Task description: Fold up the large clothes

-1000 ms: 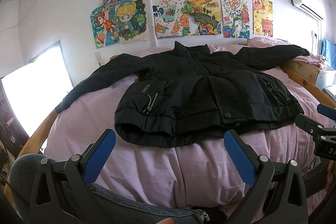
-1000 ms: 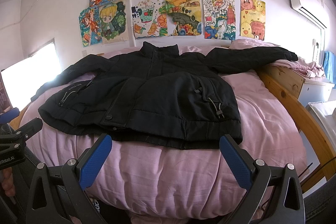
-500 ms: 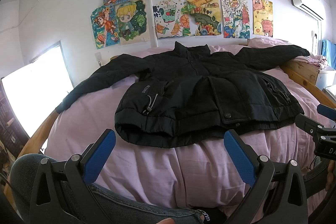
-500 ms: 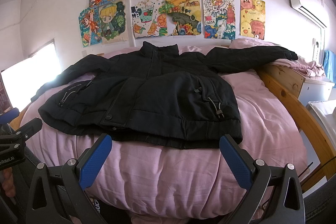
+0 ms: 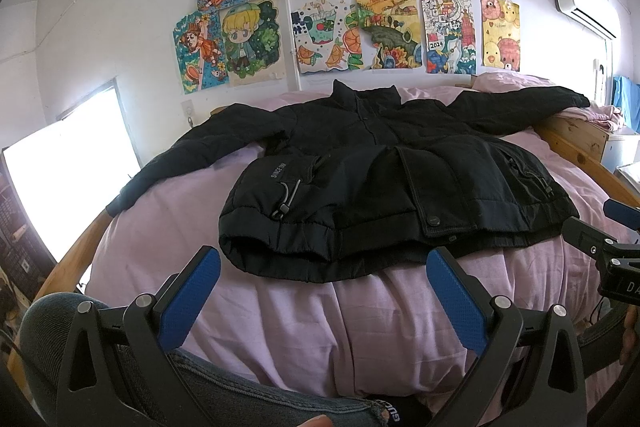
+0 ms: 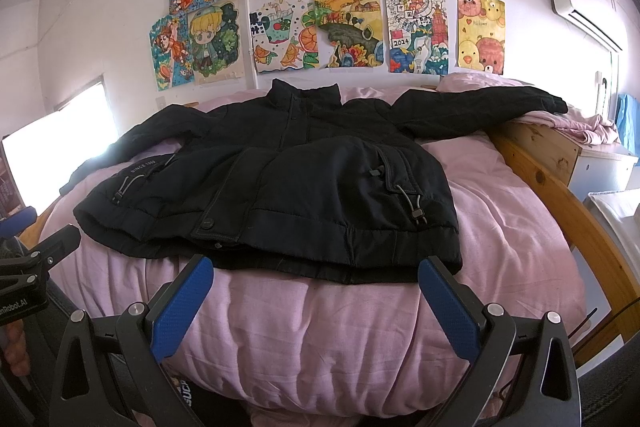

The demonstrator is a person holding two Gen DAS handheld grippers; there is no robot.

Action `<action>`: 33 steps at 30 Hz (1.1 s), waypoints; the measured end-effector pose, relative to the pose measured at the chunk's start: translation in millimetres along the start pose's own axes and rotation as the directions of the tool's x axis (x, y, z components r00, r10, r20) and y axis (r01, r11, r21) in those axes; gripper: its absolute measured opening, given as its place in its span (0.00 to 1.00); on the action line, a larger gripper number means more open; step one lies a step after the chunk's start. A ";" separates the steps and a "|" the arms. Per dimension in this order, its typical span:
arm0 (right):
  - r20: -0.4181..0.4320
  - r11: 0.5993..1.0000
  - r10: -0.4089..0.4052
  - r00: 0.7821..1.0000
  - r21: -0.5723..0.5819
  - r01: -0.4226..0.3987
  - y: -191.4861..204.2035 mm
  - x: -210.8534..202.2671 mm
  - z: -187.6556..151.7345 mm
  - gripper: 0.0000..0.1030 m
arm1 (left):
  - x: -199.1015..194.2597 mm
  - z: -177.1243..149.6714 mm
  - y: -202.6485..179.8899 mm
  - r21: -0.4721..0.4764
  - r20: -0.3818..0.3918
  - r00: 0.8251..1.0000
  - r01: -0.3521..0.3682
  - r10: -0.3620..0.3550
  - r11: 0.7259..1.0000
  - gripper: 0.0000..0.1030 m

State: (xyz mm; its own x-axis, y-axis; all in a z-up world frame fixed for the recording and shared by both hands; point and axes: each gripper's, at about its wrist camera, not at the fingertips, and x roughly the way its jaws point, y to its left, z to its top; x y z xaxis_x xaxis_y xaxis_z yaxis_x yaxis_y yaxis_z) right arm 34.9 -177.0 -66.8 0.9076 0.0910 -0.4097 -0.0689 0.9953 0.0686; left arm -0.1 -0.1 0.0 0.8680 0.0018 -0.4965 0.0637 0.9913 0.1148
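Note:
A black padded jacket [image 5: 380,179] lies front up on a bed with pink bedding [image 5: 320,315], collar toward the wall and both sleeves spread out sideways. It also shows in the right wrist view [image 6: 288,187]. My left gripper [image 5: 322,261] is open and empty, just short of the jacket's hem. My right gripper [image 6: 314,267] is open and empty, also at the near hem. Each gripper shows at the edge of the other's view.
The bed has a wooden frame [image 6: 560,195]. A white cabinet [image 6: 600,167] stands at the right. Pink cloth [image 6: 576,127] lies under the right sleeve end. A bright window [image 5: 60,171] is at left. Drawings cover the wall [image 5: 340,7]. A knee in jeans [image 5: 52,331] is at lower left.

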 end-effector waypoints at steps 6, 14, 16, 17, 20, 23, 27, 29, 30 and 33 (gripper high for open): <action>-0.001 1.000 0.001 1.000 0.001 -0.001 -0.2 -0.3 0.4 1.00 | 0.0 0.0 0.0 0.000 0.000 1.000 -0.001 0.001 1.000 0.98; -0.001 1.000 0.002 1.000 0.002 -0.002 -0.9 -0.7 1.1 1.00 | 0.0 0.0 0.0 0.001 0.000 1.000 -0.001 0.001 1.000 0.98; -0.001 1.000 0.002 1.000 0.002 -0.002 -1.1 -0.8 1.3 1.00 | 0.2 0.1 0.1 0.001 -0.001 1.000 0.000 0.000 1.000 0.98; -0.001 1.000 0.002 1.000 0.003 -0.002 -1.3 -0.7 1.3 1.00 | 0.2 0.1 0.1 0.001 -0.002 1.000 0.002 -0.002 1.000 0.98; -0.002 1.000 0.001 1.000 0.005 -0.001 -2.8 -1.5 2.4 1.00 | 1.3 0.4 0.9 0.002 -0.011 1.000 0.006 -0.006 1.000 0.98; -0.014 1.000 -0.005 1.000 0.009 0.005 -3.8 -2.3 4.8 1.00 | 3.8 4.0 1.7 0.002 -0.032 0.999 0.012 -0.012 1.000 0.98; -0.060 0.999 -0.050 0.997 0.007 0.050 -2.9 -2.3 15.7 1.00 | 10.1 10.1 2.4 0.031 -0.097 0.995 0.020 -0.017 0.999 0.98; -0.080 0.997 -0.071 0.994 0.000 0.072 -0.6 -2.6 20.1 1.00 | 8.0 13.6 -3.0 0.070 -0.105 0.994 0.029 -0.021 0.997 0.98; -0.086 0.997 -0.078 0.993 -0.005 0.078 -1.0 -2.8 22.3 1.00 | 6.9 17.9 -3.8 0.096 -0.102 0.995 0.032 -0.022 0.995 0.98; -0.089 0.995 -0.097 0.991 -0.030 0.094 -1.8 -9.6 31.6 1.00 | 2.8 33.0 -2.8 0.143 -0.090 0.995 0.052 -0.039 0.988 0.98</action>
State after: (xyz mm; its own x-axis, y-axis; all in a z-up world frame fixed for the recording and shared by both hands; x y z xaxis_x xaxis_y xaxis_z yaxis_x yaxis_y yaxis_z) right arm 39.4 -180.7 -34.2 0.8698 -0.0030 -0.4935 0.0047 1.0000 0.0021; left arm 18.4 -7.3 26.6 0.8172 -0.0254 -0.5757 0.1783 0.9611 0.2108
